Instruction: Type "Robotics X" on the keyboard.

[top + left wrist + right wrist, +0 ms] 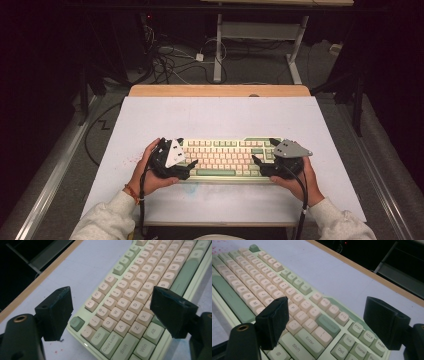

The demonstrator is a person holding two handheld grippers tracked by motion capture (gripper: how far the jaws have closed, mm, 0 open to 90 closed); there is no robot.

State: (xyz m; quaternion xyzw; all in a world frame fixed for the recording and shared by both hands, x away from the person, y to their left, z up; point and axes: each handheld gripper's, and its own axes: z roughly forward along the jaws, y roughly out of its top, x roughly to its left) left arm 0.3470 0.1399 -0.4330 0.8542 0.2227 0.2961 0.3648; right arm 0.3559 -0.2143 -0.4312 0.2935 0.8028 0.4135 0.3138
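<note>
I've got a claw in each hand, one at either end of the keyboard point(222, 159), which lies flat on the white table point(220, 117) near my edge. My left hand point(145, 175) curls around the left gripper point(186, 165) at the keyboard's left end, forearm coming up from below, wrist angled inward. My right hand point(300, 180) mirrors it on the right gripper point(260, 162) at the right end. Both point in toward the middle of the keys. Left jaws spread wide, one over the bare table beside the corner key, the other above the bottom row, pressing nothing. Right jaws wide too, straddling the Enter block and the small keys at the end, nothing held.
</note>
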